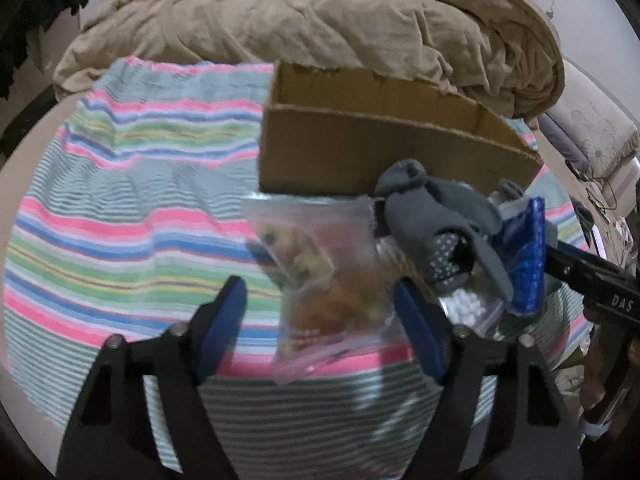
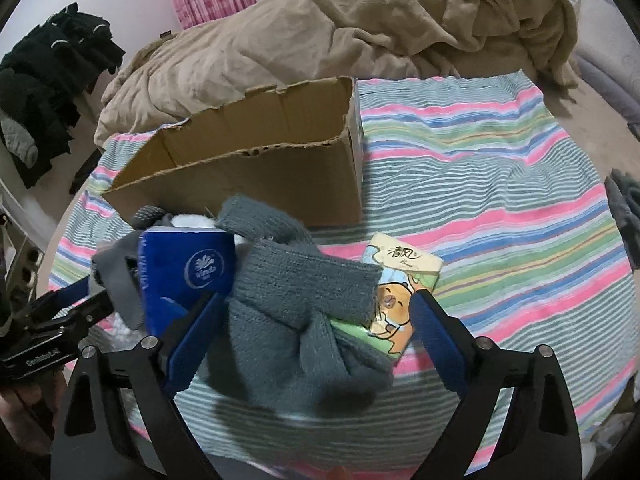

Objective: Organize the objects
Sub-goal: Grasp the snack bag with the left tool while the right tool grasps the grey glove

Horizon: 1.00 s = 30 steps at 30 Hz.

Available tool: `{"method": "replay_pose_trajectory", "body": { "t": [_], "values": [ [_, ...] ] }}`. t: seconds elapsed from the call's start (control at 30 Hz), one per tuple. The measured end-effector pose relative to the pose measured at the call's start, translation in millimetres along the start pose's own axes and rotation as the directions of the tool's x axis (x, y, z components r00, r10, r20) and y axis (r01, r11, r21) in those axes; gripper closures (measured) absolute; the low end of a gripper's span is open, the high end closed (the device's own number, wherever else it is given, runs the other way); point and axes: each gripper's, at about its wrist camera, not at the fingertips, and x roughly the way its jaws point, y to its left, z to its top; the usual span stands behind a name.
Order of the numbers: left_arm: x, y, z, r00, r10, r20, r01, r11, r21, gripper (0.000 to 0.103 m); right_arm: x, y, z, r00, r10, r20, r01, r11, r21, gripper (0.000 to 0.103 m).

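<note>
Two grippers spread over clutter before the cardboard box (image 2: pixel 256 176).
Left gripper (image 1: pixel 320 312) straddles a snack bag (image 1: pixel 320 280); right gripper (image 2: pixel 320 320) straddles a grey glove (image 2: pixel 296 320).

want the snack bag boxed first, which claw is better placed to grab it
Left. The left claw is open with the snack bag already between its fingers, just in front of the box. The right claw straddles the grey glove instead.

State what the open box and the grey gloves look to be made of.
Box: brown corrugated cardboard, matte, with ragged torn top edges. Grey gloves: soft knitted fabric, probably wool or acrylic, with a fuzzy ribbed surface.
</note>
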Motion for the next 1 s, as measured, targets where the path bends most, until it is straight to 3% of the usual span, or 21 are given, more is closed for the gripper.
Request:
{"method": "replay_pose_trajectory", "body": {
  "t": [0.07,0.1,0.17,0.23,0.3,0.5,0.8,1.0],
  "values": [
    [2,0,-2,1.0,-0.013,0.002,0.013,1.0,-0.003,0.041,2,1,0,1.0,0.004,0.004,-0.004,1.0,-0.004,0.009],
    [3,0,-3,1.0,-0.018,0.003,0.018,1.0,-0.002,0.046,1,1,0,1.0,0.005,0.006,-0.005,1.0,-0.006,0.014],
    [2,0,-5,1.0,-0.017,0.009,0.017,1.0,0.001,0.049,1,6,0,1.0,0.001,0.008,-0.001,1.0,-0.028,0.021],
    [-3,0,-6,1.0,-0.019,0.014,0.019,1.0,0.0,0.05,0,12,-2,1.0,0.013,0.015,-0.013,0.998,-0.059,0.044],
    [-7,1,-8,1.0,-0.016,0.02,0.016,1.0,-0.006,0.052,1,20,-3,0.999,0.039,0.003,-0.039,0.996,-0.078,0.06],
    [-26,2,-11,0.999,-0.012,0.051,0.012,1.0,-0.012,0.053,4,28,-4,1.0,0.023,-0.006,-0.023,0.994,-0.103,0.062],
    [-58,0,-11,0.995,-0.016,0.1,0.017,1.0,-0.014,0.053,-11,21,-3,0.997,0.069,0.025,-0.068,0.996,-0.057,0.079],
    [-76,-5,-2,0.991,-0.025,0.131,0.027,1.0,-0.008,0.053,-37,24,6,0.994,0.076,0.073,-0.071,0.995,-0.069,0.08]
  ]
}}
